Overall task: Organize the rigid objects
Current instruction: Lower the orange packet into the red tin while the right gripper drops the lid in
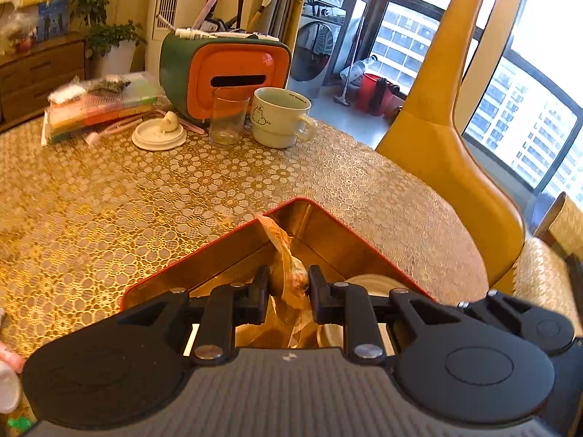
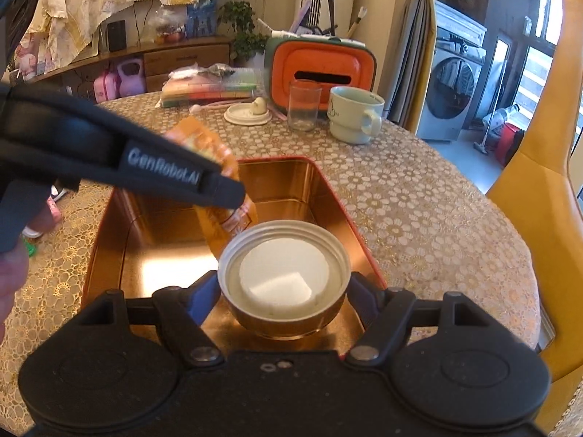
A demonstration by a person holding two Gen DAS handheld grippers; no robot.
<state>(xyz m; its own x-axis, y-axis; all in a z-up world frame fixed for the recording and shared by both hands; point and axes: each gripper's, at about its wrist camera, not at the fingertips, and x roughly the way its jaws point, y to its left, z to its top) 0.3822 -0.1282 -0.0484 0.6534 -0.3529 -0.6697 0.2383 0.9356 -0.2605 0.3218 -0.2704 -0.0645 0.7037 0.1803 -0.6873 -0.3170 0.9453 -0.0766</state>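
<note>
Hovering over the open red tin (image 2: 339,196) on the counter (image 1: 145,189), both tongs were loaded: left tongs (image 1: 289,286) clenched on an orange snack packet (image 2: 218,182), long axis tilted downward, right tongs (image 2: 284,287) gripping a gold lid (image 2: 282,273) nearer the tin's floor.

Tin (image 2: 329,191) lies on the table (image 2: 419,211); behind it, glass (image 2: 304,106) stands left of mug (image 2: 355,114).
</note>
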